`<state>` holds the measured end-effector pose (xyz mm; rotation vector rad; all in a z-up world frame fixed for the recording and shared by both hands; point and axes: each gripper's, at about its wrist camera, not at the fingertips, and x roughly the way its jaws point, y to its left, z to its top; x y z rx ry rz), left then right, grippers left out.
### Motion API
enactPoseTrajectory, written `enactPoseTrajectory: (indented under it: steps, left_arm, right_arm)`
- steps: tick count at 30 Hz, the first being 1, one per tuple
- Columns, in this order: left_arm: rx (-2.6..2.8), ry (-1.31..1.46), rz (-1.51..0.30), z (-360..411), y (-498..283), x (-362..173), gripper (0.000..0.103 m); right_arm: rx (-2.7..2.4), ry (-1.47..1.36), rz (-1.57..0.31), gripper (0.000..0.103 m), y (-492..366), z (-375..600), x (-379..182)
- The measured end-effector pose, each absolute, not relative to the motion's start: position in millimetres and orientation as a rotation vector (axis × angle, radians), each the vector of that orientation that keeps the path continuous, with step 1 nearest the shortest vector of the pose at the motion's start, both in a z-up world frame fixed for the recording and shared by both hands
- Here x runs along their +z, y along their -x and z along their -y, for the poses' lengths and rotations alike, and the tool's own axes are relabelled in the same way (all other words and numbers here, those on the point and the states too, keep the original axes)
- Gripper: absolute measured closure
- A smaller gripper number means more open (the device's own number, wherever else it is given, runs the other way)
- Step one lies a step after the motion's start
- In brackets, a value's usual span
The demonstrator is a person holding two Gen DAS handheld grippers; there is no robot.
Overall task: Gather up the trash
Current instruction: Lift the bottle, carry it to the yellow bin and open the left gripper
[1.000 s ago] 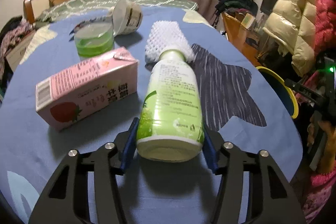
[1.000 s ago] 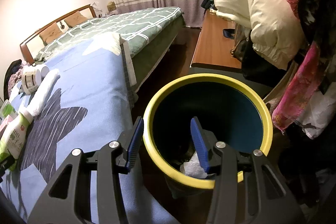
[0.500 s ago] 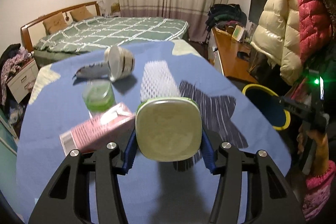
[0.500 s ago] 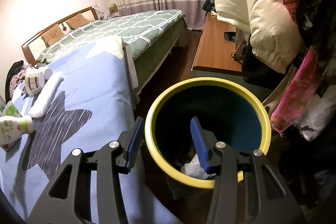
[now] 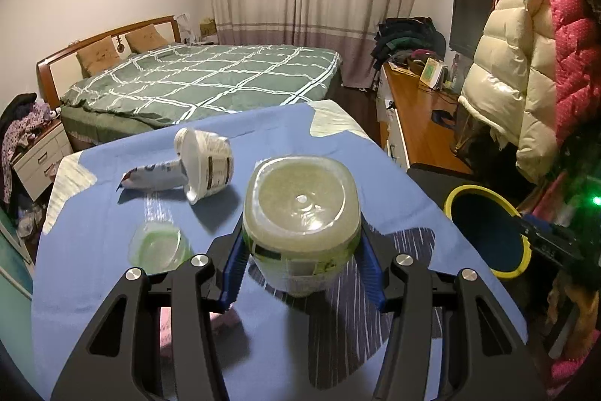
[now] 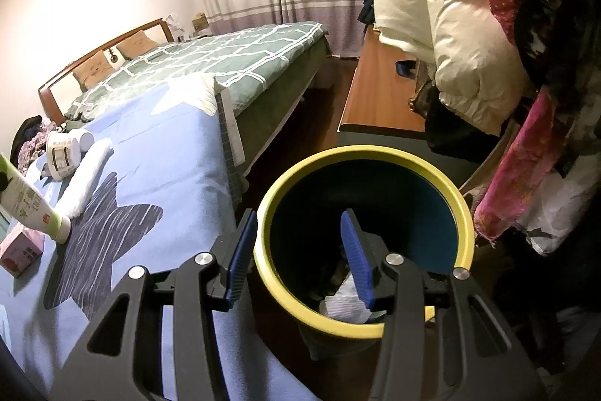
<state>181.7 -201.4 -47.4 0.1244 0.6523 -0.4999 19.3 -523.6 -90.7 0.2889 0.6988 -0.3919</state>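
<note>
Your path across the blue cloth (image 5: 375, 175) to the yellow-rimmed bin (image 5: 484, 192) lies bare; the tipped tub (image 5: 210, 164) and green cup (image 5: 159, 247) crowd the left side.

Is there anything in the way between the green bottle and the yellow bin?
Nothing visible blocks it. The left gripper holds the green bottle above the blue cloth. The yellow bin, held at its rim by the right gripper, sits open just past the cloth's edge.

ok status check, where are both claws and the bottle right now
Left claw clamped on green bottle, lifted off blue cloth. Right claw gripping bin rim. Path to bin looks clear.
</note>
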Motion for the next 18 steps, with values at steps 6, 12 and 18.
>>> enactPoseTrajectory:
  steps: [6,12,18]
  left_arm:
    - [-0.535,-0.140,-0.644,219.7,-181.5,-36.6,0.052]
    - [-0.622,-0.163,-0.624,250.6,-167.5,-14.4,0.052]
    - [-0.748,-0.192,-0.591,309.6,-152.6,6.9,0.052]
  right_arm:
    - [-0.392,-0.296,-0.686,0.059,-14.0,527.7,-86.9]
    - [-0.409,-0.298,-0.663,0.059,-0.7,535.0,-82.4]
    - [-0.450,-0.314,-0.645,0.059,19.2,552.1,-80.6]
